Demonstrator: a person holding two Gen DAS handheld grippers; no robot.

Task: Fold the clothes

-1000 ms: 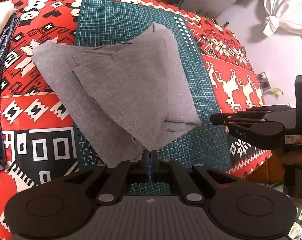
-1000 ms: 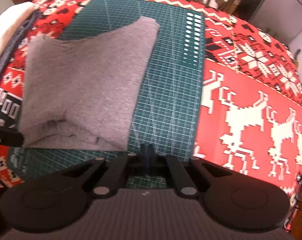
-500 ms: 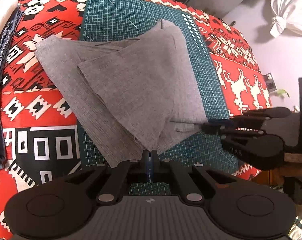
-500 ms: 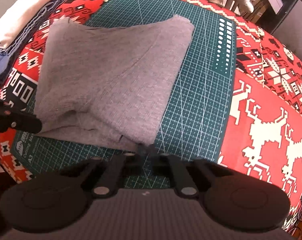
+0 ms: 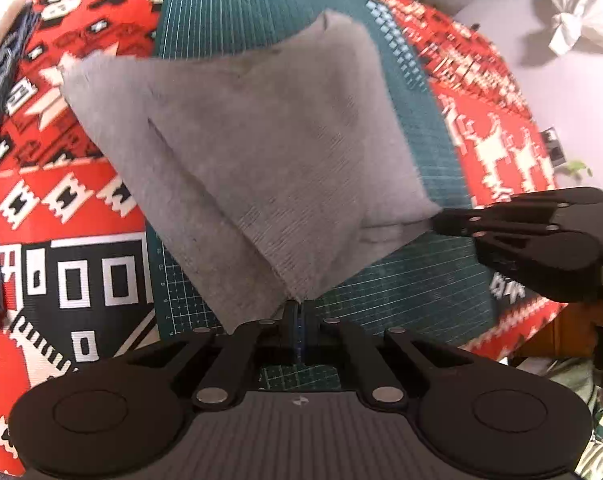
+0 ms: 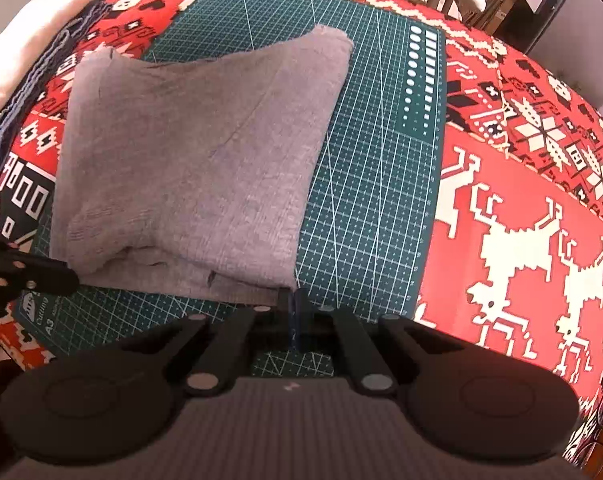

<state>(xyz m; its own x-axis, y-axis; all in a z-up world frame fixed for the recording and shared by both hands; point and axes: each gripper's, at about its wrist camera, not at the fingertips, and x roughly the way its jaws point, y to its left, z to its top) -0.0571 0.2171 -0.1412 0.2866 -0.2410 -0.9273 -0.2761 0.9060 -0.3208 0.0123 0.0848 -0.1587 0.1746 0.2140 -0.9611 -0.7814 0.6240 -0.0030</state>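
Red, white and black knitted-pattern cloth point(image 6: 521, 208) covers the table ahead of both my tongs, with a dark green gridded cutting mat point(image 6: 373, 168) laid over its middle. On that mat, spilling off its left edge onto the patterned cloth, lies the grey garment point(image 6: 197, 160), a soft ribbed knit folded into a rough four-cornered shape with doubled layers and a loose crease line across it. Its long axis runs from the near corners at my tongs away to the far edge, where one corner points up and to the right on the mat.

My left tongs point(image 5: 295, 314) are clenched on the nearest corner of the fabric, which rises slightly from the mat toward the closed tips. My right tongs point(image 6: 295, 304) are pinched tight on the near right corner of the same garment, the hem bunched flat against the tips. Between my two grips the near edge sags in a small fold.

Far to my left, folded white and blue fabrics point(image 6: 17, 68) sit stacked at the table's edge.
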